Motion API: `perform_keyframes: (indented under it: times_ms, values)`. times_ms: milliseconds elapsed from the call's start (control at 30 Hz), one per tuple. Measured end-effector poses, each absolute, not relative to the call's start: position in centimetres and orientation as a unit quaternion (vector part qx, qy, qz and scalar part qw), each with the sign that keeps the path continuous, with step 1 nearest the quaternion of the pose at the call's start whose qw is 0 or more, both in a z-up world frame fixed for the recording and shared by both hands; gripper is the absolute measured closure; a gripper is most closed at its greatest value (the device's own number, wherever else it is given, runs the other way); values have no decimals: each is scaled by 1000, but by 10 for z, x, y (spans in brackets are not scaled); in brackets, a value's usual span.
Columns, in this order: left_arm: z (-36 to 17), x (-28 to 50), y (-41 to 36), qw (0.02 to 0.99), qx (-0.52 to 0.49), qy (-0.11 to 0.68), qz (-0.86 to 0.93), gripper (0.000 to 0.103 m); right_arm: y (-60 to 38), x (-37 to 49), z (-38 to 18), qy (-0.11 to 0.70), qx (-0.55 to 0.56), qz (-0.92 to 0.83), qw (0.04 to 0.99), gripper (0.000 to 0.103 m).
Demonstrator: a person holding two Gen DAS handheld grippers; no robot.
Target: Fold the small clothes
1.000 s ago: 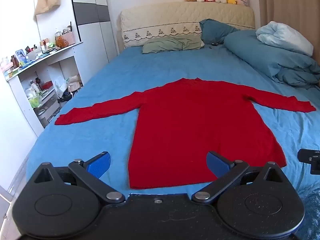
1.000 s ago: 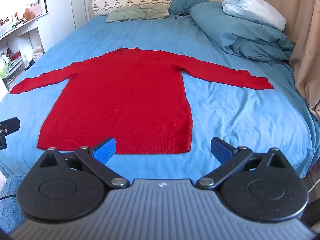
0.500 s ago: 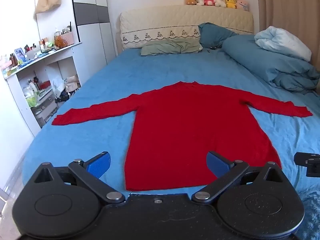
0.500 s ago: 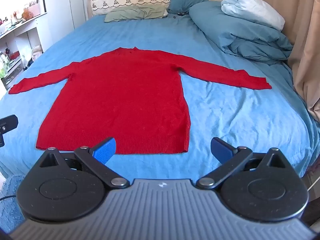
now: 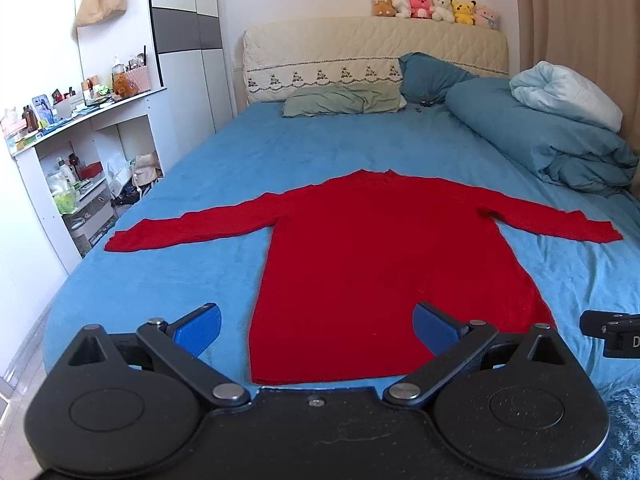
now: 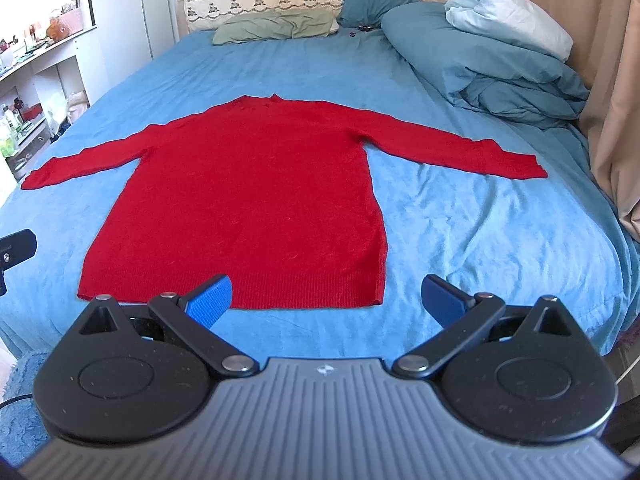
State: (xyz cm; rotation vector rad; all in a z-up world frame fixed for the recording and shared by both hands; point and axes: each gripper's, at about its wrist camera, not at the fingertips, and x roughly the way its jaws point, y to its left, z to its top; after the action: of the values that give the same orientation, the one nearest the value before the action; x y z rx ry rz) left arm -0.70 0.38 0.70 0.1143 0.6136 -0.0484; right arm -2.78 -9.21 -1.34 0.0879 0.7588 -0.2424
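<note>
A red long-sleeved sweater (image 5: 384, 256) lies flat on the blue bed (image 5: 280, 152), sleeves spread to both sides and hem toward me. It also shows in the right wrist view (image 6: 256, 200). My left gripper (image 5: 316, 326) is open and empty, held above the bed's near edge over the hem's left part. My right gripper (image 6: 326, 298) is open and empty, just short of the hem's right corner. Neither gripper touches the sweater.
A rolled blue duvet (image 5: 552, 136) with a white blanket lies along the bed's right side. Pillows (image 5: 344, 98) and a cream headboard (image 5: 372, 52) are at the far end. Cluttered white shelves (image 5: 76, 152) stand left of the bed. Curtains (image 6: 616, 120) hang at the right.
Both grippers have shifted slightly; the sweater sits a little lower and further left in the left wrist view. The sweater itself has not moved. Both grippers stay open.
</note>
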Motion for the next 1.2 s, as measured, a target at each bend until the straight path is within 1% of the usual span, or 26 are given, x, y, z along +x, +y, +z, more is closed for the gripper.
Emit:
perform_keyframes:
  times_ms: [700, 1200]
  values:
    - [11, -8, 1, 952, 65, 299, -23, 0, -91, -28, -15, 372, 44, -116, 920, 0]
    - [12, -13, 4, 953, 52, 297, -28, 0, -87, -33, -15, 370, 44, -115, 921, 0]
